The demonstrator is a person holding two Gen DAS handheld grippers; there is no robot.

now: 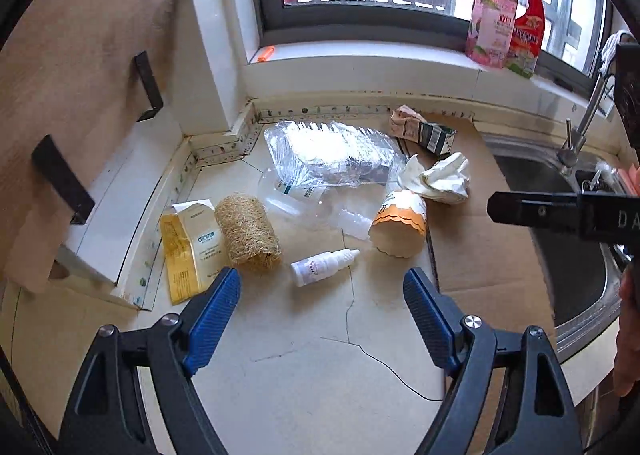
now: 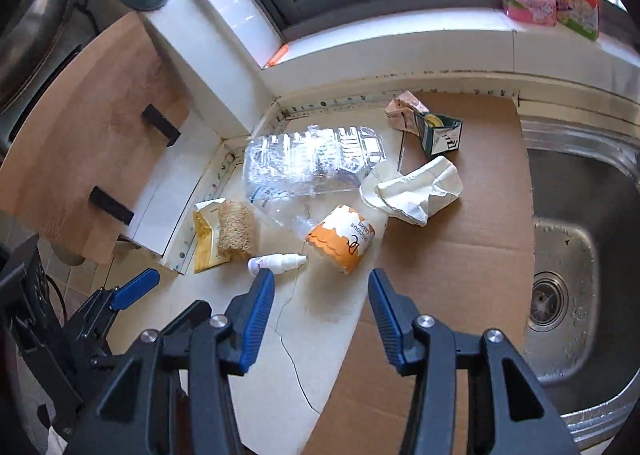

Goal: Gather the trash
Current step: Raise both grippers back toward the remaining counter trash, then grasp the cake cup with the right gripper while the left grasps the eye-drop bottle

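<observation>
Trash lies scattered on the pale counter: a small white dropper bottle [image 1: 324,261] [image 2: 276,262], an orange-and-white paper cup [image 1: 400,223] [image 2: 344,241] on its side, a loofah [image 1: 248,231], a yellow packet [image 1: 188,247], crushed clear plastic [image 1: 332,155] [image 2: 312,159], crumpled white paper [image 1: 440,175] [image 2: 416,191] and a squashed dark carton [image 1: 424,131] [image 2: 436,131]. My left gripper [image 1: 322,277] hangs open above the counter, just short of the dropper bottle. My right gripper [image 2: 320,277] is open too, near the cup and the bottle. Neither holds anything.
A cardboard sheet [image 2: 452,255] covers the counter beside the steel sink [image 2: 580,239] and its tap [image 1: 580,127] on the right. Spray bottles [image 1: 508,19] stand on the windowsill. A wooden cabinet door [image 1: 72,75] with black handles is at the left.
</observation>
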